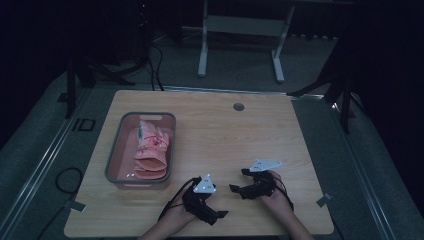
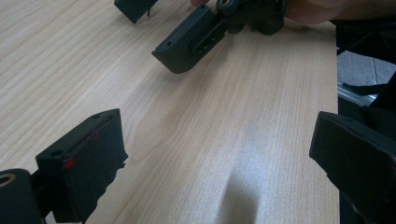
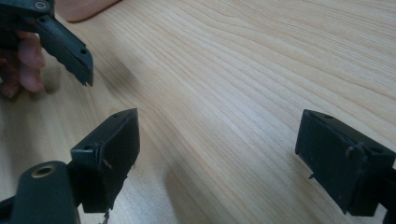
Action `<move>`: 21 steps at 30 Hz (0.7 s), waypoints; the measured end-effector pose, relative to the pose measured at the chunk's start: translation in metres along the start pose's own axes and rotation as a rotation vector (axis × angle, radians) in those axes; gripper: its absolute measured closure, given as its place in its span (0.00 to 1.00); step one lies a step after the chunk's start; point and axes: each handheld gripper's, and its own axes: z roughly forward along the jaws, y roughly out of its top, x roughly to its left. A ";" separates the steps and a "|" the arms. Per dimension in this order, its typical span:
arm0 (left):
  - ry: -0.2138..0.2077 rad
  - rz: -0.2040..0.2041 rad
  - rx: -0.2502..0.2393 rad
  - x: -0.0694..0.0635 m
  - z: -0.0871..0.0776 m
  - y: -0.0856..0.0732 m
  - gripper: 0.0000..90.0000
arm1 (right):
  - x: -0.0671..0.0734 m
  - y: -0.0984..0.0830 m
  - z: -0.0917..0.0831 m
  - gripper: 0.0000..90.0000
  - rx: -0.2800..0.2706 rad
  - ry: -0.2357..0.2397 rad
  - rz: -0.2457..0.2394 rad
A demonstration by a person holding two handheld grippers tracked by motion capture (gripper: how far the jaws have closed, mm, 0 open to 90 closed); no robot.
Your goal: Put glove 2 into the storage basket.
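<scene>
Both grippers rest low near the desk's (image 1: 240, 135) front edge, facing each other a little apart. The left gripper (image 1: 220, 214) has its jaws spread wide with only bare wood between them, and the right gripper (image 1: 234, 188) likewise stands wide open and empty.

The nearest thing to work on is the pink cloth (image 1: 151, 152), folded and lying inside the grey basket (image 1: 114, 150) toward the desk's left edge, well apart from both grippers. A paler patterned part lies at the cloth's far end; what it is cannot be told in this dim light.

The cloth looks soft and light, so it should sag and unfold once lifted, and it is unlikely to slip from the jaws or break. A sound hold would probably be on the thick rolled fold at the basket's near end, pinching several layers together. The basket itself looks light and might shift if the cloth drags against its wall.
</scene>
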 end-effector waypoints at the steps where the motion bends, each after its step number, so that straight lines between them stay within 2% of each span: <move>1: 0.005 0.010 -0.008 0.000 0.000 -0.001 0.04 | 0.001 0.000 0.000 0.15 -0.002 -0.012 -0.008; 6: 0.017 0.012 -0.030 -0.002 -0.002 -0.003 0.04 | 0.000 0.001 0.000 0.15 -0.019 -0.032 -0.006; 10: 0.027 0.016 -0.025 -0.003 -0.002 -0.005 0.04 | -0.002 0.000 -0.001 0.15 -0.024 -0.037 0.004; 21: 0.012 0.006 -0.028 -0.002 -0.003 -0.007 0.04 | -0.004 0.000 -0.002 0.15 -0.022 -0.038 0.025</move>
